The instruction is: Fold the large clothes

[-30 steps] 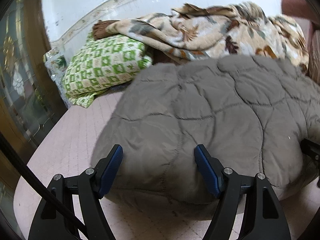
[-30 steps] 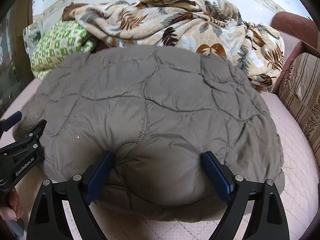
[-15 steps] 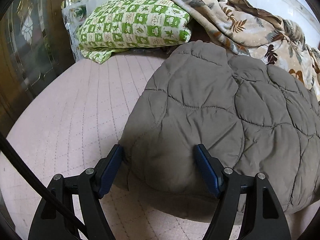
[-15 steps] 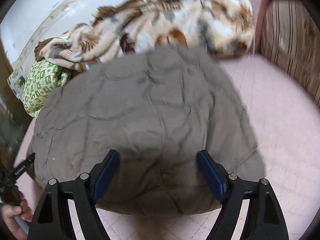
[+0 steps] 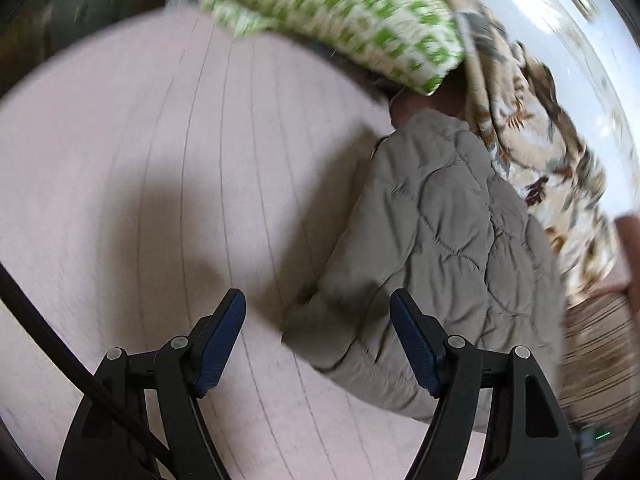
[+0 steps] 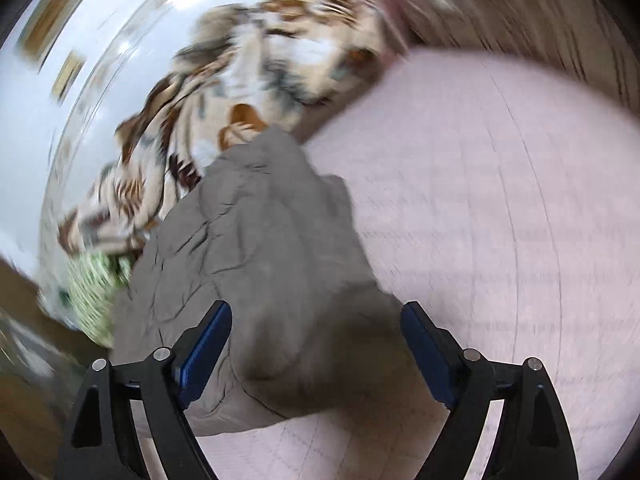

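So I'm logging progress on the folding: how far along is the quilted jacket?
Done: the grey quilted jacket lies as a compact bundle on the pink mattress. In hand: nothing; the left gripper is open beside its edge, and the right gripper is opening around a corner, pads clear. Left: any final fold or tidying.

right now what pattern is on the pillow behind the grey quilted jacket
Green squares printed on a cream ground, a check-like green-and-cream patterned pillow. It shows best in the left wrist view, though blurred.
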{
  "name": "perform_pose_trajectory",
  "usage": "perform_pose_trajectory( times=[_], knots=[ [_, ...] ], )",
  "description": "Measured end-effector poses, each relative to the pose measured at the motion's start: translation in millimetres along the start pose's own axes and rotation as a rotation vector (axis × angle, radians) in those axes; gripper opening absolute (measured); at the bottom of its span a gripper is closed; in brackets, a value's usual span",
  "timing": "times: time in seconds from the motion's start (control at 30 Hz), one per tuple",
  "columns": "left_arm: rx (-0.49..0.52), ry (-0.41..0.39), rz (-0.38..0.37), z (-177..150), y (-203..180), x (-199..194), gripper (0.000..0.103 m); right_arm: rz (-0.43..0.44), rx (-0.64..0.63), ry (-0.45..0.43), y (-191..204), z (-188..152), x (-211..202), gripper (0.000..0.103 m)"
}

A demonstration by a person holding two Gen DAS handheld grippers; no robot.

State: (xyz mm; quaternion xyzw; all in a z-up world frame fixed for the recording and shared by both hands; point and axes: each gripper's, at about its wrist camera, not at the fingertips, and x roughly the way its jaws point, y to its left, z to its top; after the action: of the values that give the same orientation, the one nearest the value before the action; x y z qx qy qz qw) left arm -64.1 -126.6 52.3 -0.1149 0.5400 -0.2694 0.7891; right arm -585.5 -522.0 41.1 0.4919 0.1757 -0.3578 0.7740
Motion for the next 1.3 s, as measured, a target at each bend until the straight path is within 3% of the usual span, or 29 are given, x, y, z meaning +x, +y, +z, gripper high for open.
perform_pose_trajectory(
  times=[0.13,0.37,0.5,0.63,0.7,0.77,0.83,0.9,0.97,1.03,1.3],
  knots=[
    [-0.025,0.038,-0.034,-2.9,12.0,6.7,0.074,0.011,0.100,0.029,-21.1,-8.4,0.2,0.092],
    [0.012,0.001,-0.050,-2.8,3.1,20.8,0.074,0.100,0.244,0.106,-36.4,-25.7,26.2,0.093],
    [0.042,-0.011,-0.065,-4.3,-6.2,32.2,0.079,0.140,0.287,0.092,-42.7,-24.6,41.3,0.093],
    [0.093,-0.023,-0.034,-3.3,-16.9,39.7,0.080,0.142,0.307,0.071,-40.1,-16.2,55.5,0.098],
    [0.145,-0.039,-0.009,-9.9,-27.3,37.9,0.071,0.104,0.261,0.079,-32.1,-14.4,60.5,0.095],
    [0.236,-0.071,0.045,-26.5,-39.0,28.0,0.059,0.052,0.191,0.071,-23.2,-13.5,61.5,0.068],
    [0.322,-0.129,0.123,-44.4,-66.0,27.5,0.041,0.004,0.086,0.060,-8.8,-11.5,60.0,0.055],
    [0.439,-0.202,0.234,-55.4,-91.1,26.6,0.032,-0.073,-0.061,0.038,12.2,-15.1,56.3,0.048],
    [0.533,-0.274,0.330,-69.8,-109.0,25.2,0.029,-0.195,-0.267,-0.015,43.1,-26.4,51.7,0.043],
    [0.592,-0.319,0.377,-78.0,-117.7,22.8,0.027,-0.282,-0.410,-0.053,64.8,-36.5,50.7,0.041],
    [0.599,-0.357,0.338,-70.1,-136.9,13.4,0.026,-0.416,-0.664,-0.147,95.0,-54.2,45.8,0.035]
  ],
)
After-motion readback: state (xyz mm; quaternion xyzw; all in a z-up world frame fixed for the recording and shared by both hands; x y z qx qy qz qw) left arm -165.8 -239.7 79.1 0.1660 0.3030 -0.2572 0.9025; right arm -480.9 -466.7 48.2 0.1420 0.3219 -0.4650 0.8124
